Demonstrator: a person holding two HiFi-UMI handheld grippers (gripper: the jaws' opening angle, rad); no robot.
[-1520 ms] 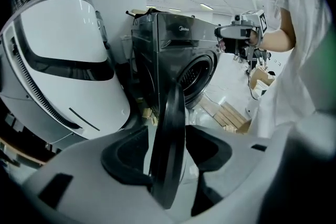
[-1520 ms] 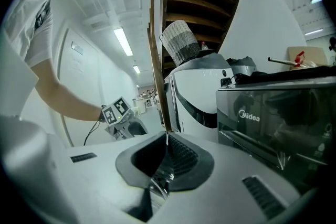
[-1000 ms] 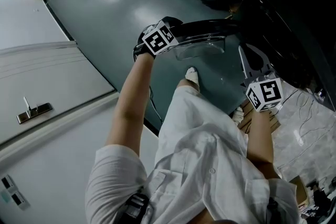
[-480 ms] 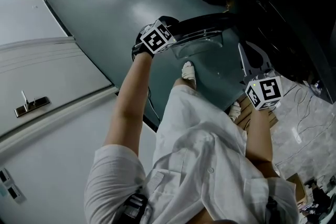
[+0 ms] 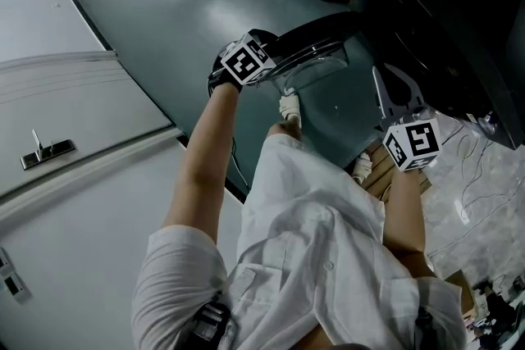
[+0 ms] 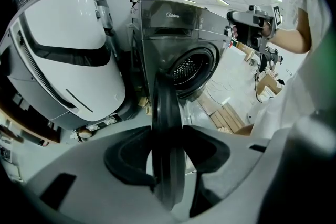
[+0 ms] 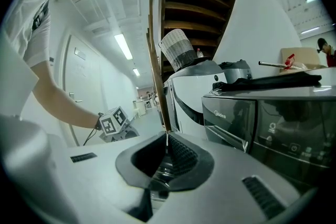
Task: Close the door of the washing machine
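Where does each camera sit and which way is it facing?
Head view: on the person's head, facing steeply down; shows white shirt, left forearm, right forearm, left gripper on the door, and right gripper.
Left gripper view: rides the left gripper, faces the washing machine along jaws that have just been closing on the door's rim; right forearm shows.
Right gripper view: rides the right gripper, faces along shut jaws past the washing machine; left forearm shows.
Shared: both gripper views show the washing machine.

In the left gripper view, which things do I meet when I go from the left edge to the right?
Large white machine → washing machine door, seen edge-on → drum opening → right hand-held gripper
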